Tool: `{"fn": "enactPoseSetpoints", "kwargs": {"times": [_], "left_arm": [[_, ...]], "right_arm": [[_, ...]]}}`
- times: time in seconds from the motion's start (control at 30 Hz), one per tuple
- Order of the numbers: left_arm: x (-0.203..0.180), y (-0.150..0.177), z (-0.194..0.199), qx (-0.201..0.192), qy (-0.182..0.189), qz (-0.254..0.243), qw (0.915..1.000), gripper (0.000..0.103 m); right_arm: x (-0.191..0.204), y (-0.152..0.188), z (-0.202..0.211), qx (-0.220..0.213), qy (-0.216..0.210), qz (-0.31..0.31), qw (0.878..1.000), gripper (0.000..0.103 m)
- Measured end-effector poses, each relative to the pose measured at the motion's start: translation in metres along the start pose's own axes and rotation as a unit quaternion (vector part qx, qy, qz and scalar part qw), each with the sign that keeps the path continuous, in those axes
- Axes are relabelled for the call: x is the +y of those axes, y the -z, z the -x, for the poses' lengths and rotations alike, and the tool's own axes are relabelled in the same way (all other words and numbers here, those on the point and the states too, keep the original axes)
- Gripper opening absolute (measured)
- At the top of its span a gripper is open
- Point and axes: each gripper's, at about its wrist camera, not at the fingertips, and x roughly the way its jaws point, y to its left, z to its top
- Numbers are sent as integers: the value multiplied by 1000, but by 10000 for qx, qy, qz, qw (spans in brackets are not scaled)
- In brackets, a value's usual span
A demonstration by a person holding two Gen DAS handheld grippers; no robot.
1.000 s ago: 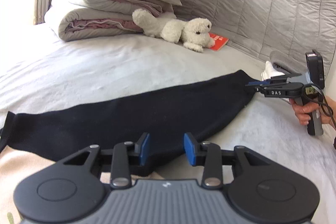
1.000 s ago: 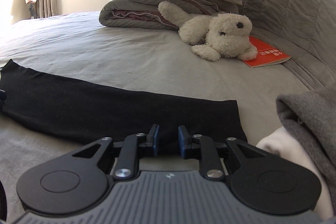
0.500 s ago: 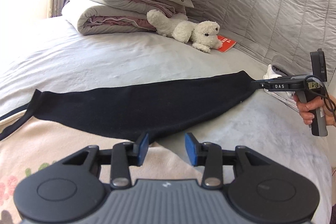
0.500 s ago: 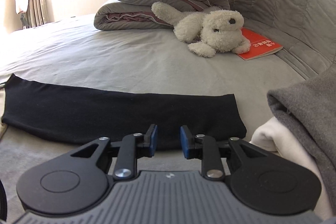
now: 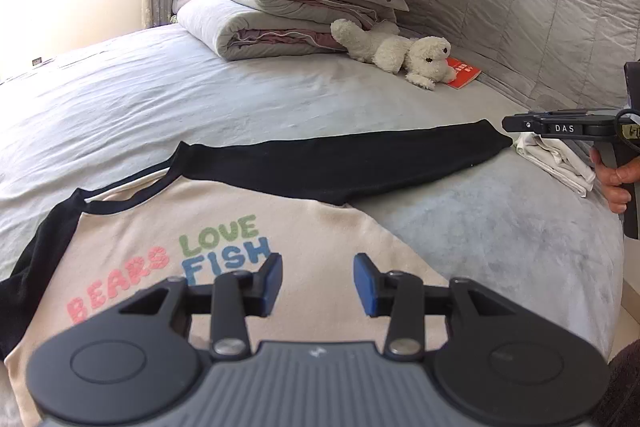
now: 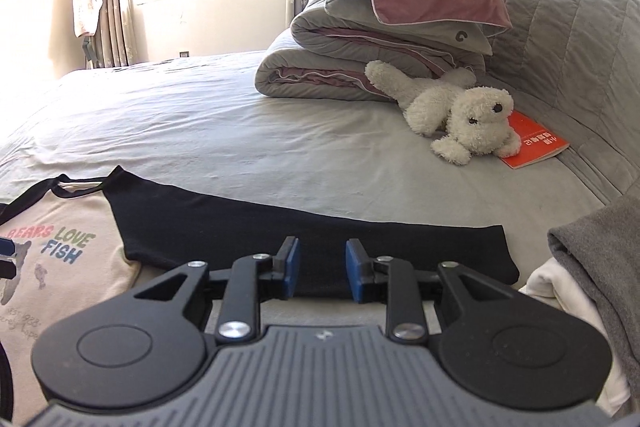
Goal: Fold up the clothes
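With both grippers empty, this looks like the gap btwn spreading and the 1st fold. Left gripper (image 5: 318, 283) hangs spread over the shirt (image 5: 240, 227) chest; right gripper (image 6: 319, 269), jaws just been opening w/ nothing btwn them, sits just short of the black sleeve (image 6: 320, 231), laid out straight. Next prob: pinch the cuff, bring sleeve across. Grey bed (image 6: 220, 131), folded duvets (image 6: 340, 67), plush dog (image 6: 460, 115), bright window.

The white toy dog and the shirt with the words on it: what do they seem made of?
Toy dog: probably synthetic plush, its pile shaggy and matte. Shirt: apparently a soft knit, perhaps cotton; it lies limp and dull, cream body, black sleeve, flat printed letters.
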Motion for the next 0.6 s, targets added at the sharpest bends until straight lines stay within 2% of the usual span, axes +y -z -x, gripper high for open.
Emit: {"fn": "enactPoseSetpoints", "kwargs": {"times": [0.3, 0.6], "left_arm": [[0, 7, 40, 30, -220, 65, 9997, 41], [23, 29, 76, 33, -542, 117, 9985, 43]], "right_arm": [[34, 2, 35, 91, 68, 164, 9998, 30], [77, -5, 49, 24, -29, 451, 9990, 33]]}}
